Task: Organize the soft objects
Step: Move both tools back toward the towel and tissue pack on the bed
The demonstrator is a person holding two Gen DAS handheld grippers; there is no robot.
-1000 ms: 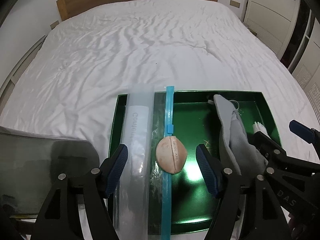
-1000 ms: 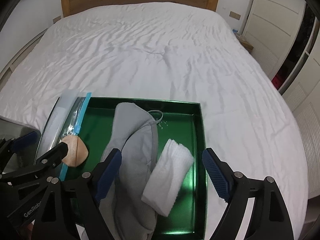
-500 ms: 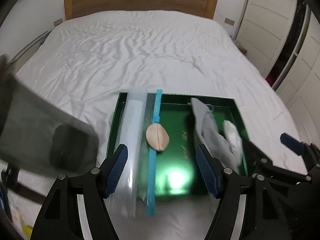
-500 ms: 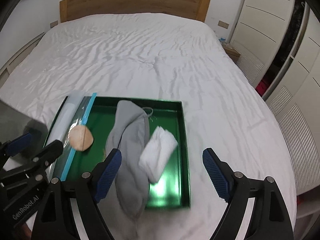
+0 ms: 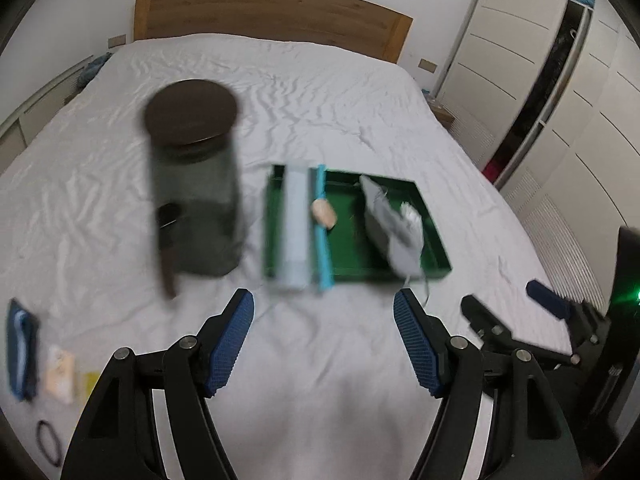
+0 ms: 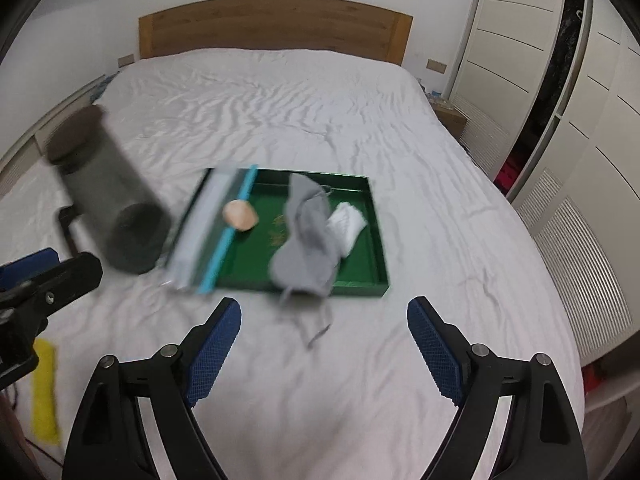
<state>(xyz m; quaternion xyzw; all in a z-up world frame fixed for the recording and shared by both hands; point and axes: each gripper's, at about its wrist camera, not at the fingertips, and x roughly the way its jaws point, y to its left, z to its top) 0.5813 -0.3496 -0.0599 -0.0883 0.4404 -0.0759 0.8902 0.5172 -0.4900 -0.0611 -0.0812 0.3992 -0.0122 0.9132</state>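
Green tray [image 6: 362, 284] on the white bed sheet [image 6: 320, 120], holding the soft objects. A grey fabric piece [image 6: 306, 240] lies across the tray's middle, its lower end and thin cords hanging over the near rim onto the sheet. A folded white cloth [image 6: 346, 228] lies touching its right side. A clear zip bag with a blue slider strip [image 6: 212, 224] covers the tray's left edge and sticks out past the near rim; a small peach-coloured pad [image 6: 240, 216] rests against the strip.

Left of the tray, a dark translucent jar with a brown lid [image 5: 192, 184], blurred.

Left gripper [image 5: 323, 344]: jaws apart and opening, nothing between them, above bare sheet short of the tray. Right gripper [image 6: 324, 352]: jaws wide, empty, likewise short of the tray.

Wooden headboard [image 6: 276, 28] behind; white wardrobe doors [image 6: 520, 40] at right.
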